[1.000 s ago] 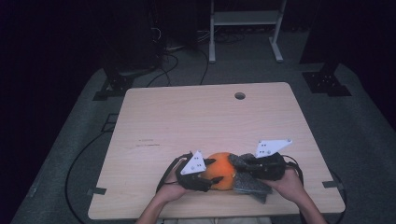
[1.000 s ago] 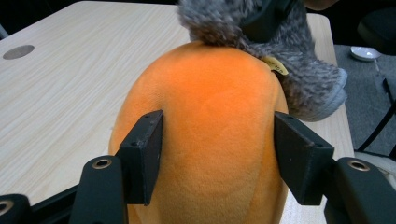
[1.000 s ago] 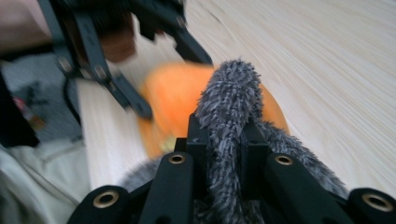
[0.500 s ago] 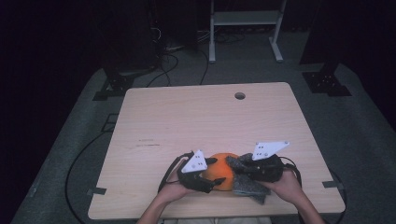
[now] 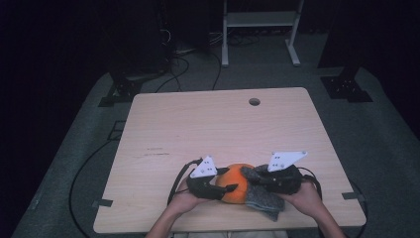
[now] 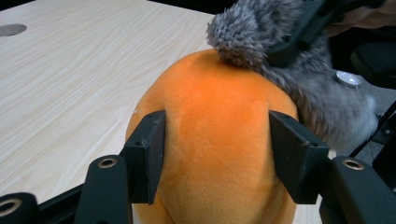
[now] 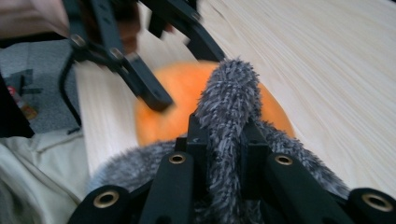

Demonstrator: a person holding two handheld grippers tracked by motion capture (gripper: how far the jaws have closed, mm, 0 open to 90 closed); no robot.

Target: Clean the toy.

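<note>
An orange plush ball (image 5: 236, 186) sits near the table's front edge, half covered on its right by grey fuzzy cloth (image 5: 265, 202). My left gripper (image 5: 230, 179) is shut on the ball: in the left gripper view its pads (image 6: 147, 156) press both sides of the orange plush (image 6: 215, 107). My right gripper (image 5: 253, 173) reaches in from the right. In the right gripper view it (image 7: 223, 135) is shut on a raised fold of the grey cloth (image 7: 229, 93), held over the top of the ball (image 7: 173, 112). That same fold (image 6: 252, 28) lies on the ball's crown.
The light wooden table (image 5: 198, 124) has a round cable hole (image 5: 254, 101) near its far edge. The person's hands (image 5: 309, 198) rest at the front edge. A cable (image 5: 84, 173) loops over the grey floor at left, and a metal rack (image 5: 257, 20) stands behind.
The right gripper has shifted slightly over the ball with the grey cloth still in it. The left gripper and the ball have stayed in place.
</note>
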